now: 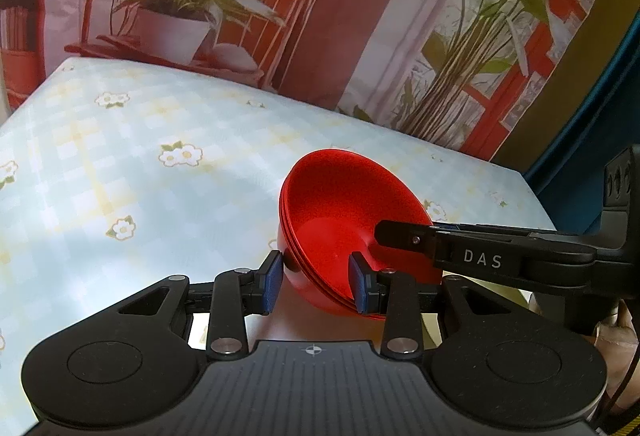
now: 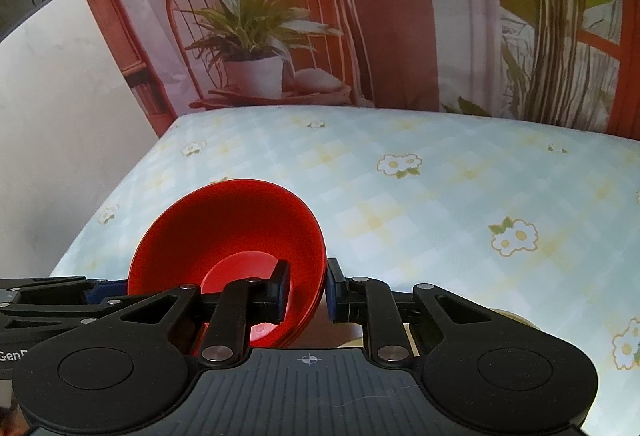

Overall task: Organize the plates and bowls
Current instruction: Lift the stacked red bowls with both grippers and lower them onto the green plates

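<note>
A stack of red bowls [image 1: 340, 212] is held tilted above the flowered tablecloth [image 1: 120, 156]. My left gripper [image 1: 318, 278] straddles the stack's near rim, one blue pad outside and one inside, with a gap still showing at the outer pad. My right gripper [image 1: 380, 232] reaches in from the right with a finger inside the bowl. In the right wrist view the red bowls [image 2: 224, 236] sit tilted at lower left, and my right gripper [image 2: 308, 290] clamps the bowl wall between its pads. The left gripper [image 2: 60, 296] comes in from the left edge.
The table [image 2: 440, 196] carries a pale blue checked cloth with white flowers. A printed backdrop with a red chair and potted plants [image 2: 256, 48] hangs behind it. A pale yellowish object [image 2: 512, 316] peeks out under the right gripper. A white wall [image 2: 52, 116] lies left.
</note>
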A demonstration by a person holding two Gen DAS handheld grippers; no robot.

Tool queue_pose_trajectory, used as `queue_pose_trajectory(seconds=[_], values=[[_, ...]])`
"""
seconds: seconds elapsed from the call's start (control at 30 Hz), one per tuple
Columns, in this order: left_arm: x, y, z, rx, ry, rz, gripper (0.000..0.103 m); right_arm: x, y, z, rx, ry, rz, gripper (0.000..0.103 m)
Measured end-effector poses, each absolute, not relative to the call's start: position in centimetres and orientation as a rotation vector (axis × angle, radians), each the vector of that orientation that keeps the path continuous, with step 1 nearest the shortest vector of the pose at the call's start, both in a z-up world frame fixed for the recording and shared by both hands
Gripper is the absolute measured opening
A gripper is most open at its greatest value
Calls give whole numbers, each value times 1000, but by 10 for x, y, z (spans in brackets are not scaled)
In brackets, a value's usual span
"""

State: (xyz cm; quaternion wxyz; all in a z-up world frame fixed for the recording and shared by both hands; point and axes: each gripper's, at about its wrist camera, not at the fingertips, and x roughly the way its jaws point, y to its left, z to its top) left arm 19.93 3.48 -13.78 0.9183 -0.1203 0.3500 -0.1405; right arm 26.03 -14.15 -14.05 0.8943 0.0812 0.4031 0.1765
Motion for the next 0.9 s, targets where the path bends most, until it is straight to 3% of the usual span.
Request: queue_pose_trajectory(seconds=[0.9], values=[[187,5,-117,-186,719,-387,38,233,-179,-103,192,760,334,17]])
